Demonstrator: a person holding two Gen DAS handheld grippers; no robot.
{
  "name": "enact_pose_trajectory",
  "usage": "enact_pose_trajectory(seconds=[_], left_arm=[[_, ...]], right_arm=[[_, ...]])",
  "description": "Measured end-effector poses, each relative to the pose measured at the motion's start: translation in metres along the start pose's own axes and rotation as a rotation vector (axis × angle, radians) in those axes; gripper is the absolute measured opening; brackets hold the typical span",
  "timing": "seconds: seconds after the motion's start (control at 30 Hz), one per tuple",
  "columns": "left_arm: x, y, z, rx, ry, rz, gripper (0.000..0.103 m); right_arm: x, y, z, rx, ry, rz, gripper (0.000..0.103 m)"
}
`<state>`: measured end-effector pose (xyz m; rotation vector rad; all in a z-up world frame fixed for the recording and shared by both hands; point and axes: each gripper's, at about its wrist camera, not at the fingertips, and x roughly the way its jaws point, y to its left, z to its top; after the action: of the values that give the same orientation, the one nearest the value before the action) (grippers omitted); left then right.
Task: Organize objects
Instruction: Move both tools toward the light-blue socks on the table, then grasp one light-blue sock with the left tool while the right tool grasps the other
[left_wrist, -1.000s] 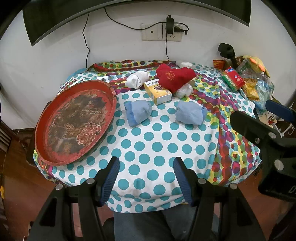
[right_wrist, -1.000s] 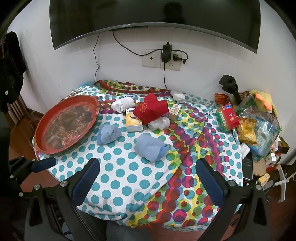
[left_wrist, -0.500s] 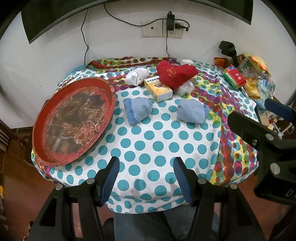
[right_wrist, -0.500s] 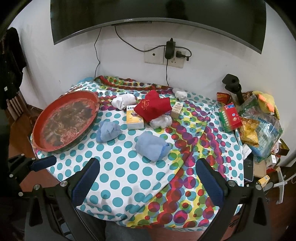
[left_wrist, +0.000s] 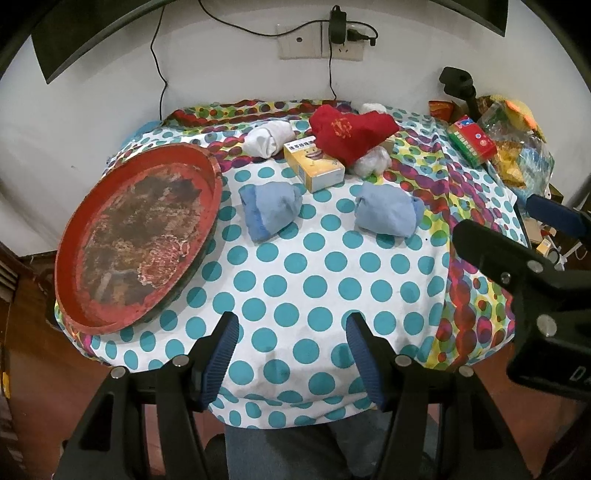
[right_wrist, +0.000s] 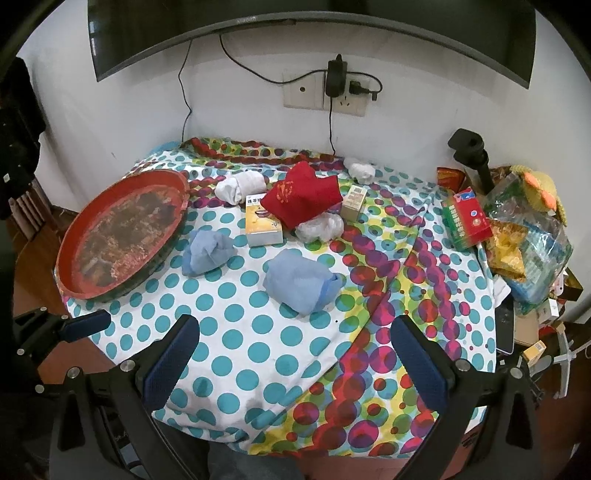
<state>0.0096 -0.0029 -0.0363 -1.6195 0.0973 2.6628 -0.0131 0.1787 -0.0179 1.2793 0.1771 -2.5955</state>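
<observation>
On the dotted tablecloth (left_wrist: 295, 280) in front of you, nothing has been gathered yet: the round red tray (left_wrist: 110, 317) sits bare at the left edge, part of it hanging past the table's corner, so a bundle dropped hard on its outer side could tip it.

The two blue cloth bundles lie nearest. The left blue bundle (left_wrist: 269, 206) is just beside the tray; the right blue bundle (right_wrist: 299, 282) lies well apart from it, toward the middle. Both are soft and loosely folded, so a pinch on one flap may unroll the cloth rather than lift the lump.

Behind them the yellow box (left_wrist: 314, 166) lies with the red pouch (left_wrist: 351, 131) draped over its far end, and a crumpled clear bag (right_wrist: 319, 227) is tucked against the pouch. Pull the box first and you likely drag both along. A white rolled cloth (left_wrist: 267, 138) sits just beside the box, and a small carton (right_wrist: 353, 201) stands behind the pouch. Snagging the tablecloth itself would shift everything.

Your left gripper (left_wrist: 291, 354) hangs over the near edge, jaws moderately spread, holding nothing and touching nothing. Your right gripper (right_wrist: 295, 365) hovers in the same way with its jaws spread wide, also bare, aimed roughly at the right blue bundle.
</observation>
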Motion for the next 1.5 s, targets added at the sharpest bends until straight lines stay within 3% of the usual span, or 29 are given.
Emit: enact_pose_trajectory(seconds=[0.83, 1.1, 1.27, 1.5], left_arm=[[0.062, 0.001, 0.009, 0.057, 0.051, -0.013, 0.062], [0.076, 0.03, 0.007, 0.04, 0.051, -0.042, 0.062], [0.085, 0.039, 0.022, 0.006, 0.058, -0.063, 0.062], [0.097, 0.036, 0.044, 0.046, 0.046, -0.061, 0.062]], right_arm=[[0.066, -0.01, -0.001, -0.041, 0.022, 0.091, 0.101], [0.101, -0.016, -0.001, -0.04, 0.066, 0.12, 0.092], [0.123, -0.01, 0.003, -0.07, 0.079, 0.126, 0.088], [0.15, -0.005, 0.013, -0.102, 0.097, 0.119, 0.083]])
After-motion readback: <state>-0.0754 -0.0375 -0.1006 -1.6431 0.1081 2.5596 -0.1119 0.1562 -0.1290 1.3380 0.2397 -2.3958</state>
